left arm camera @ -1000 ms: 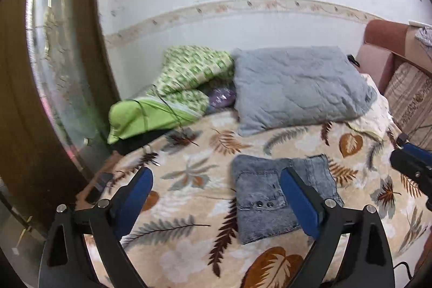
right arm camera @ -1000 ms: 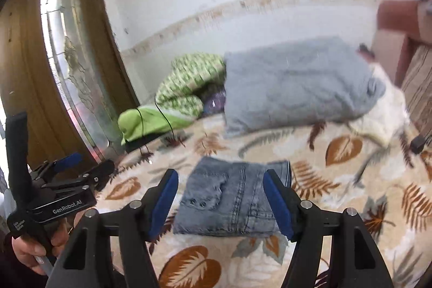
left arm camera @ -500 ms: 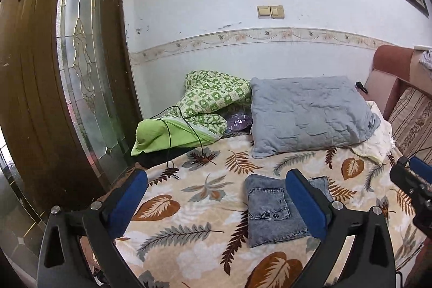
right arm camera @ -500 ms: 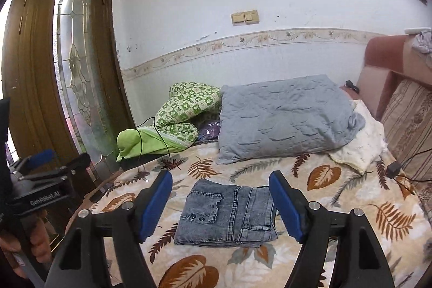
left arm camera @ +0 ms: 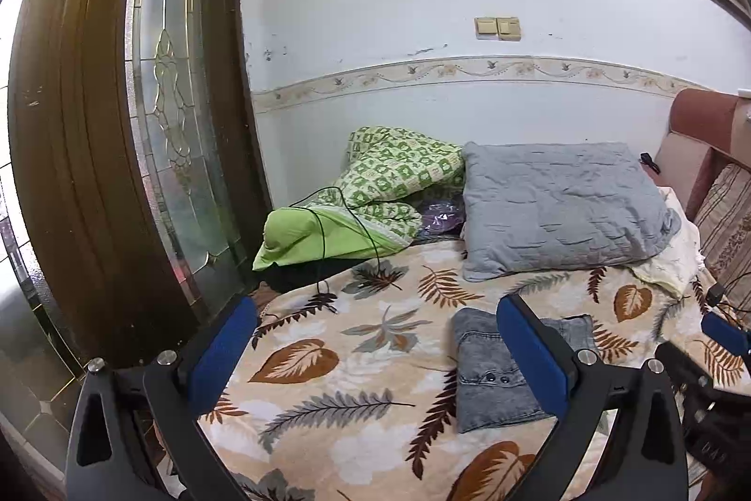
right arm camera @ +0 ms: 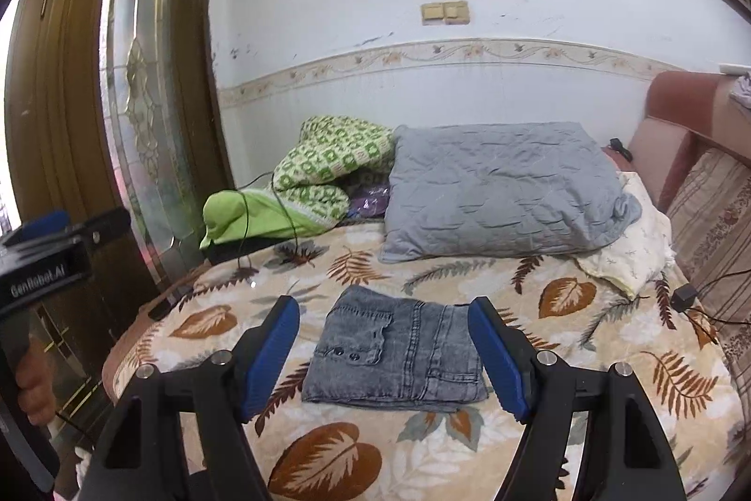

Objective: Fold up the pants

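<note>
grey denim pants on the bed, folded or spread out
Folded. The grey denim pants lie as a compact rectangle with stacked layers at the near edge, flat on the leaf-print bedspread, and neither tool touches them.

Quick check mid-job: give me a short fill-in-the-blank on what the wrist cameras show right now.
1. The grey jeans lie ____ on the leaf-print blanket.
2. The right tongs hold ____.
3. Behind the jeans rests a ____ pillow.
4. The left tongs stand ____.

Missing words: folded; nothing; grey; open

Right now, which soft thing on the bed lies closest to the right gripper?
The folded grey denim pants, lying just beyond the open right gripper; the grey pillow and green blanket sit farther back.
</note>
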`<action>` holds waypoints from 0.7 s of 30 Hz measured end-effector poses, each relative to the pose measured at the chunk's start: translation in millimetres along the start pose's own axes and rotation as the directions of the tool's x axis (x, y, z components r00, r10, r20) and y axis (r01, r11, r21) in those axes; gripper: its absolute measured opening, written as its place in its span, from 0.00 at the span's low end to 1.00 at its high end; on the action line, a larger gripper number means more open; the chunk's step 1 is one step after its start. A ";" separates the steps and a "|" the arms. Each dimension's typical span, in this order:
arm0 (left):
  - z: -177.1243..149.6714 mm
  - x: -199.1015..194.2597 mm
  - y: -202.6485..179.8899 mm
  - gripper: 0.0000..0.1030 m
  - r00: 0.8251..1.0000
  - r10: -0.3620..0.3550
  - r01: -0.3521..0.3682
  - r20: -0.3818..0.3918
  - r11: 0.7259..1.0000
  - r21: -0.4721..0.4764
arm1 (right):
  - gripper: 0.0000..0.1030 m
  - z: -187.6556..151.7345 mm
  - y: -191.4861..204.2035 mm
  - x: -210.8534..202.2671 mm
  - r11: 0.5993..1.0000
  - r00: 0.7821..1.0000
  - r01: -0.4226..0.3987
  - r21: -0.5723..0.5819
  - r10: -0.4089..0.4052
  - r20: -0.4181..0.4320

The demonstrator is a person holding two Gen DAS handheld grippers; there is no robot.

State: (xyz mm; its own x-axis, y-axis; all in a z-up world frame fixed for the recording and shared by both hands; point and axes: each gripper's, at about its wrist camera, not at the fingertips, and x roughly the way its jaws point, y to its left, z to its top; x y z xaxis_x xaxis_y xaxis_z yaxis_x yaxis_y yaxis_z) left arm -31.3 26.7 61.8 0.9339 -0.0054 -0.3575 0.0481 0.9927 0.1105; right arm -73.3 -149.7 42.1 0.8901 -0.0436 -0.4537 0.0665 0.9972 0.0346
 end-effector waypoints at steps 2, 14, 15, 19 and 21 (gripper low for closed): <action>-0.7 2.5 2.6 0.99 1.000 0.002 -0.002 -0.007 1.000 -0.004 | 0.75 -2.7 6.3 5.3 1.000 1.000 -0.006 -0.018 0.006 -0.015; -7.6 17.3 12.0 0.99 0.999 0.009 -0.010 -0.032 1.000 -0.015 | 0.75 -5.8 17.9 18.1 0.999 0.999 -0.016 -0.034 0.015 -0.032; -8.1 17.8 11.8 0.99 0.999 0.009 -0.009 -0.032 1.000 -0.013 | 0.75 -5.9 18.3 18.7 0.999 0.999 -0.015 -0.036 0.014 -0.034; -9.4 19.5 12.4 0.99 0.999 0.003 -0.003 -0.035 1.000 -0.012 | 0.75 -5.6 19.4 21.0 0.999 0.999 -0.015 -0.038 0.014 -0.040; -9.6 20.0 12.8 0.99 0.999 0.004 -0.004 -0.036 1.000 -0.015 | 0.75 -5.4 19.4 21.5 0.999 0.999 -0.015 -0.038 0.013 -0.040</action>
State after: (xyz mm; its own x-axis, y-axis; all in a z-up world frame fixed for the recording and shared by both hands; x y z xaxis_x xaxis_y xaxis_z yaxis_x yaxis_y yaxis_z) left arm -15.4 40.4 47.2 0.9209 0.0024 -0.3899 0.0388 0.9945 0.0977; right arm -55.3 -131.0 28.3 0.8719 -0.0280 -0.4888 0.0361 0.9993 0.0071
